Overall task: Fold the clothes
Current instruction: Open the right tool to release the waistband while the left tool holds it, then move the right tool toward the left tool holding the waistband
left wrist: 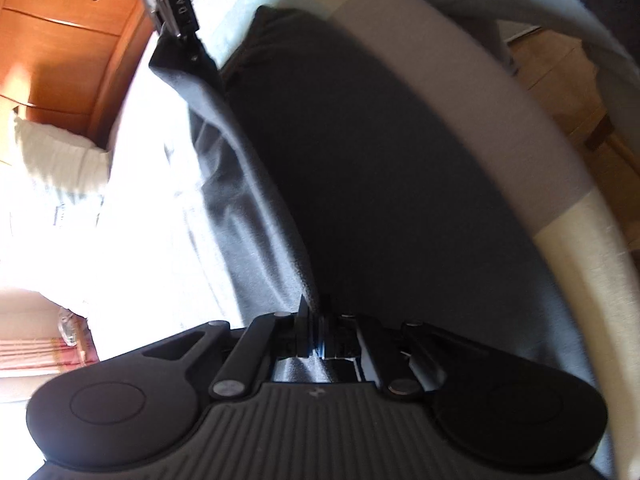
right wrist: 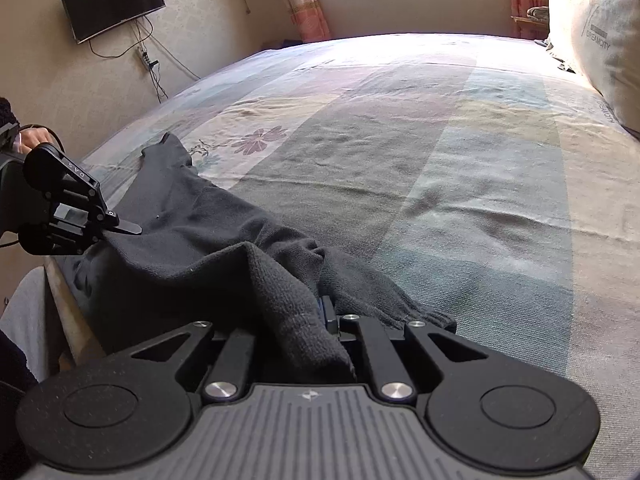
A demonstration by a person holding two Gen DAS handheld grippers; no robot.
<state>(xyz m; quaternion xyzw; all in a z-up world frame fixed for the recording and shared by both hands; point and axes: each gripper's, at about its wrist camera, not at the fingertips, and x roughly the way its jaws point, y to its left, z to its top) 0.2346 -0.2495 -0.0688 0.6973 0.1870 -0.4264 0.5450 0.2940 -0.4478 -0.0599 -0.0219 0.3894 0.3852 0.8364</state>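
Bed (right wrist: 460, 168), patchwork floral sheet; dark knit garment (right wrist: 208, 240) lies at near edge, pillow (right wrist: 592, 40) far right.

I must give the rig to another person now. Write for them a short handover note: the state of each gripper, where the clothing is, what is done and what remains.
Left gripper: shut on one edge of the dark garment, near the side edge of the bed.
Right gripper: shut on a bunched fold of the same garment, nearer the middle of the bed.
Garment: held stretched between the two grippers, partly lifted, the rest lying on the patterned bedsheet; one end trails away toward the wall.
Done: both grips taken. No finished fold is visible.
Left: bring the held edge over, lay it flat, release, then complete the remaining folds.
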